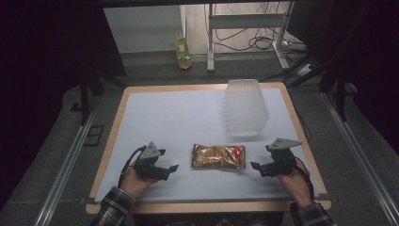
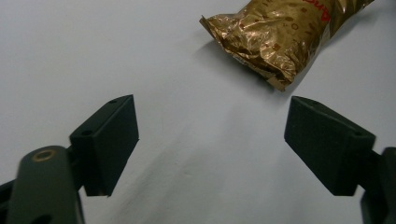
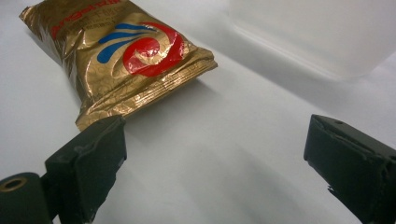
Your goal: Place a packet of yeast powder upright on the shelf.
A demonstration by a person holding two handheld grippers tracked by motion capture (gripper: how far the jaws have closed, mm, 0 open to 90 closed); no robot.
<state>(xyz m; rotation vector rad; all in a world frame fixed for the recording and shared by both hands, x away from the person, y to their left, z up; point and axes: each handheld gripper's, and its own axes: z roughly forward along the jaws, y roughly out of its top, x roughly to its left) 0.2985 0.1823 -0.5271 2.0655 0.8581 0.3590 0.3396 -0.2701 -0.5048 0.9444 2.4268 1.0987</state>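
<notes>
A white-covered table [image 1: 164, 117] with a pale wooden edge is seen from above. At the left, the person's left hand [image 1: 134, 181], in a plaid sleeve, holds the left black two-jaw gripper [image 1: 173, 168] low over the cloth, jaws spread wide with nothing between them. Near the front middle of the table lies a crinkled gold foil snack bag [image 1: 218, 157], flat, clear of both grippers. The bag carries a red and blue swirl emblem [image 3: 140, 46] and red lettering (too blurred and cropped to read). Behind it, toward the right, stands a translucent white plastic container [image 1: 245, 108]. At the right, the right black two-jaw gripper [image 1: 254, 165] points at the bag's end, jaws wide apart and empty, close to the bag without touching it.
</notes>
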